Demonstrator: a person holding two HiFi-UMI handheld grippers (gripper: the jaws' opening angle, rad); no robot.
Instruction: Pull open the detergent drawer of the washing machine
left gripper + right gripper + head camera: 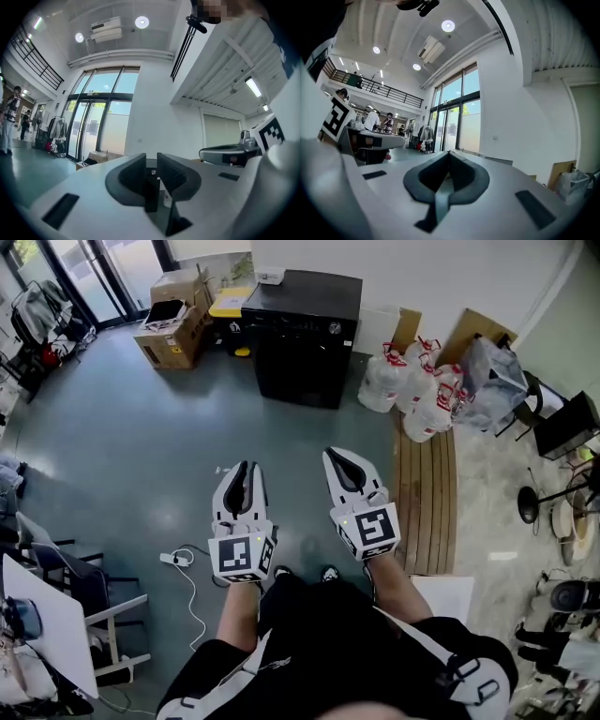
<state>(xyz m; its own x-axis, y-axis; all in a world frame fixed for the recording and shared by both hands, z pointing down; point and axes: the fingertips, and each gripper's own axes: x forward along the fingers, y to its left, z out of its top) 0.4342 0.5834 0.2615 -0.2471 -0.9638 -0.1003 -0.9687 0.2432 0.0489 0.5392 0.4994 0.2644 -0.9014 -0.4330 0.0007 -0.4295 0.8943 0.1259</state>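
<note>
low in the frame, the left gripper has its jaws nearly together, with only a thin slit between them and nothing in it. just to its right, the right gripper has its tips meeting, empty too. both point up the frame across the grey floor. the black washing machine stands well apart at upper centre, almost dead ahead, front facing this way. the right gripper looks slightly nearer its line. the detergent drawer is too small to pick out; i'd judge it runs along the top strip.
</note>
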